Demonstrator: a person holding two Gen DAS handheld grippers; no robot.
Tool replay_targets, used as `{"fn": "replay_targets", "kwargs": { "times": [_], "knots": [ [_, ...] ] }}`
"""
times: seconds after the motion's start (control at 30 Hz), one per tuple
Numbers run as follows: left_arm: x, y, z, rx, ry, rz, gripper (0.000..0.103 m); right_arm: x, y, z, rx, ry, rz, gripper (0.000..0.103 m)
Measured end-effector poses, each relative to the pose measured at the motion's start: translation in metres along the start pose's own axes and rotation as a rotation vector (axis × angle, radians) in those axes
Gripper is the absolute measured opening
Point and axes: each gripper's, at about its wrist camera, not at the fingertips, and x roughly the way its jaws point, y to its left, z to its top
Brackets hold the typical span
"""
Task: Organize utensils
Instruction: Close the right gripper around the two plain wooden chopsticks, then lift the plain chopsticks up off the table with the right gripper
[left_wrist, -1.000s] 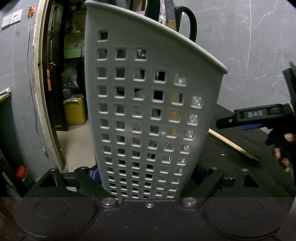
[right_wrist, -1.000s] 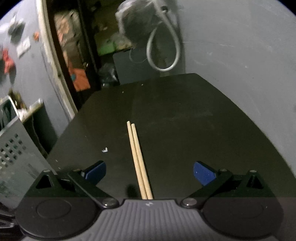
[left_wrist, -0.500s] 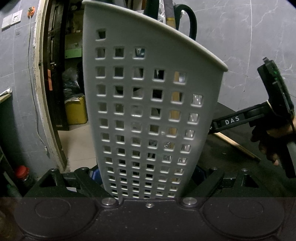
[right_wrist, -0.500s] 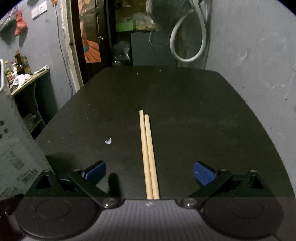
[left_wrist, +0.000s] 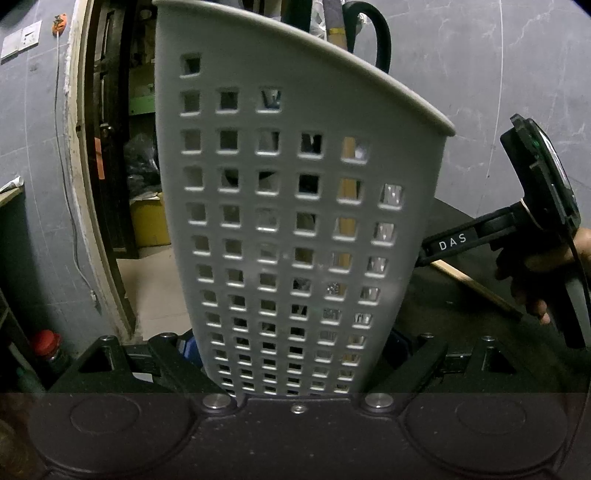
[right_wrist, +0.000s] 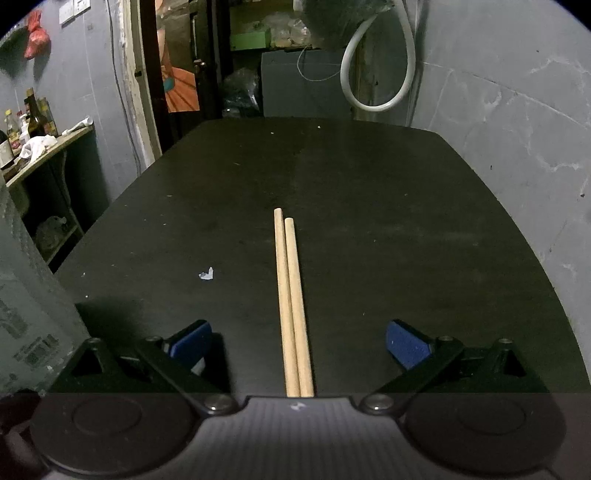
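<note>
chopsticks' (right_wrist: 291, 302) near ends hidden under the tongs' body, utensils mostly hidden inside grey holder (left_wrist: 295, 229)

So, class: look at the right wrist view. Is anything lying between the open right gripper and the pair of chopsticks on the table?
Nothing visible does. The chopsticks lie side by side on the black table, running straight between the right gripper's open fingers.
</note>
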Motion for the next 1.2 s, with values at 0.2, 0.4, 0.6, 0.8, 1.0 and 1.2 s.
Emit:
{"fn": "replay_targets", "kwargs": {
  "times": [0.2,0.4,0.6,0.8,1.0,1.2],
  "knots": [
    [0.001,-0.001,0.001,0.000,0.001,0.001,0.090,0.004,-0.002,0.000,0.009,-0.022,0.008,0.103],
    [0.001,-0.003,0.001,0.005,0.003,0.005,0.090,0.002,-0.004,-0.001,-0.042,-0.062,0.034,0.085],
    [0.001,-0.005,0.002,0.005,0.004,0.005,0.090,-0.003,-0.004,-0.001,-0.056,-0.070,0.048,0.064],
    [0.001,-0.003,0.002,0.002,0.004,0.004,0.090,-0.008,0.005,0.000,-0.080,-0.077,0.061,0.020],
    [0.001,-0.003,0.002,0.002,0.004,0.006,0.090,-0.019,0.005,-0.007,-0.100,-0.059,0.067,0.016],
    [0.000,-0.002,0.001,-0.004,0.002,0.002,0.090,-0.046,0.002,-0.026,-0.136,-0.017,0.061,0.016]
  ]
}}
